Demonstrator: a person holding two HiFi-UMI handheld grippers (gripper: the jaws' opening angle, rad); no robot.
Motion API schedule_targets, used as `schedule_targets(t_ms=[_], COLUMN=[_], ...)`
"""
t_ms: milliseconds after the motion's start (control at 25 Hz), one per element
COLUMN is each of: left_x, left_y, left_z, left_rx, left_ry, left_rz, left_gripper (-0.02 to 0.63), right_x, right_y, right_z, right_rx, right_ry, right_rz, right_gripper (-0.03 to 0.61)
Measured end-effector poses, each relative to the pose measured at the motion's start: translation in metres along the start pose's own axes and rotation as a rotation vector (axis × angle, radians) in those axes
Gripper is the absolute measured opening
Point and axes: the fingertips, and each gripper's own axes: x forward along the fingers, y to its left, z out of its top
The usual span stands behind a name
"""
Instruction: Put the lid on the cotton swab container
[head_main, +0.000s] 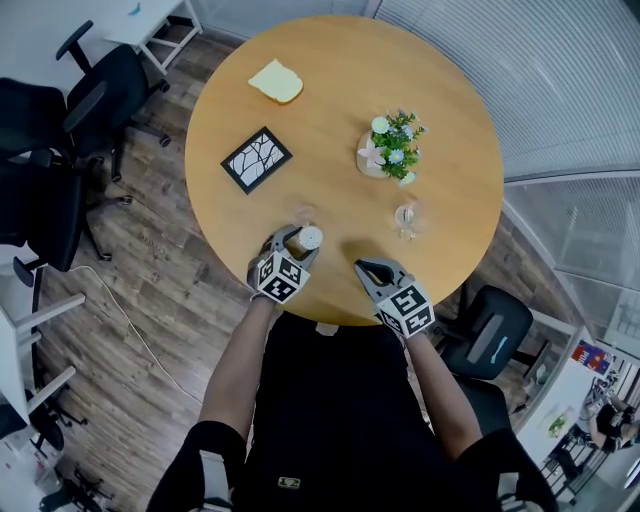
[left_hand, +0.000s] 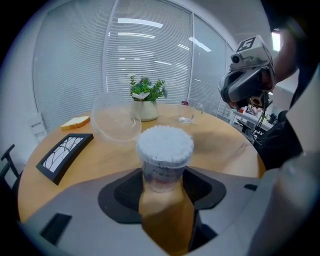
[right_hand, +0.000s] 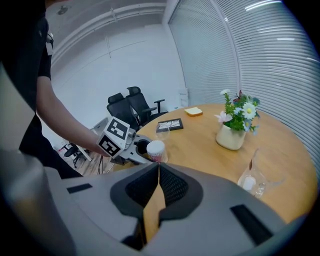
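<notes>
I work two grippers. The left gripper (head_main: 300, 243) clasps the one open cotton swab container (left_hand: 165, 150). The right gripper (right_hand: 158, 175) is clenched and empty. One clear lid (left_hand: 116, 120) sits just behind the container. One glass (head_main: 406, 216), one potted plant (head_main: 393, 147), one framed picture (head_main: 256, 159) and one bread slice (head_main: 275, 81) share the round wooden table (head_main: 340, 100). Black office chairs (head_main: 60, 170) stand on the plank floor (head_main: 160, 280).

**An office meeting corner**

Black swivel chairs (head_main: 110, 90) on castors stand around a round wooden desk (head_main: 340, 90). White slatted blinds (head_main: 540, 70) cover glass walls, a white worktable (head_main: 160, 20) stands at the edge, and wood-look flooring (head_main: 170, 290) runs underneath.
</notes>
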Motion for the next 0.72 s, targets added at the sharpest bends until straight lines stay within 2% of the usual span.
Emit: schedule_targets(t_ms=[360, 600, 720], left_x=[0.002, 0.002, 0.003], left_y=[-0.001, 0.000, 0.000], left_z=[0.001, 0.001, 0.000], left_rx=[-0.008, -0.006, -0.005], left_ry=[0.013, 0.014, 0.015], left_rz=[-0.013, -0.017, -0.016], left_gripper=[0.252, 0.252, 0.252], right_x=[0.015, 0.043, 0.061], right_y=[-0.004, -0.024, -0.034], right_z=[0.011, 0.041, 0.060], right_rx=[0.003, 0.093, 0.106], right_ry=[-0.010, -0.069, -0.072], right_rz=[0.026, 0.087, 0.126], right_gripper=[0.005, 0.006, 0.005])
